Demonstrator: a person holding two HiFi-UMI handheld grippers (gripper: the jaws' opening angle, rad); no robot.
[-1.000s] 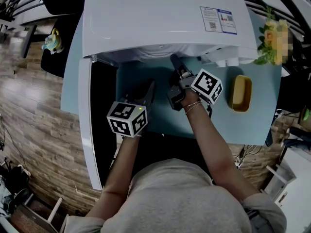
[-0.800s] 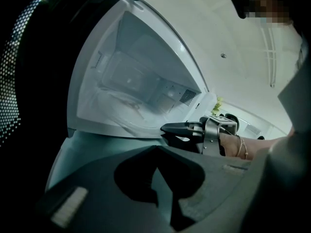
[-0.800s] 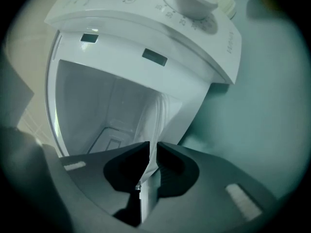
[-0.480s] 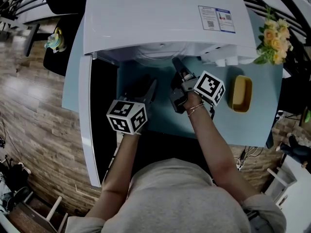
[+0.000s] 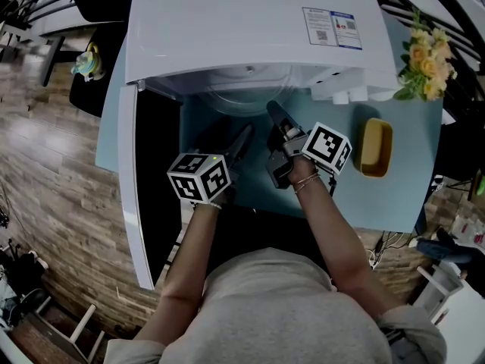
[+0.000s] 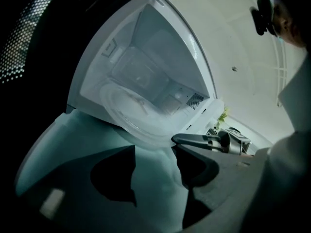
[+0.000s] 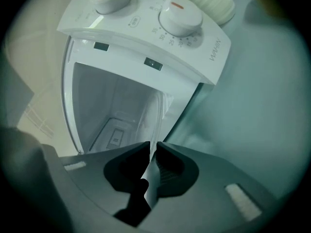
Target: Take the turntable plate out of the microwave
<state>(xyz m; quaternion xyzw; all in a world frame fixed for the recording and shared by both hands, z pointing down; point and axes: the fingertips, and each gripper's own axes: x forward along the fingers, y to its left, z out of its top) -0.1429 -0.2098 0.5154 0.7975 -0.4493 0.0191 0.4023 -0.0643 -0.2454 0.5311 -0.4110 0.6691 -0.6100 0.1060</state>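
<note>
Turntable plate (image 5: pixel 247 89) of clear glass pokes partway out of the front of the white microwave (image 5: pixel 242 21), with its near edge over the blue table (image 5: pixel 394 184). The right hand-held gripper (image 7: pixel 151 147) is clenched on that near edge, and the thin glass rim sits tight between its two jaws. The left hand-held gripper (image 6: pixel 153 152) is released: its jaws stand apart with only the table top between them. It hangs just in front of the plate, beside the right one, and does not touch the glass. The microwave door (image 5: pixel 148 180) is swung wide open on the left. Two round knobs (image 7: pixel 181 14) sit on the microwave's front panel. On the table to the right lies a small yellow thing (image 5: pixel 374 146), maybe a dish. Yellow flowers (image 5: pixel 428 55) stand past it, near the table's corner.
</note>
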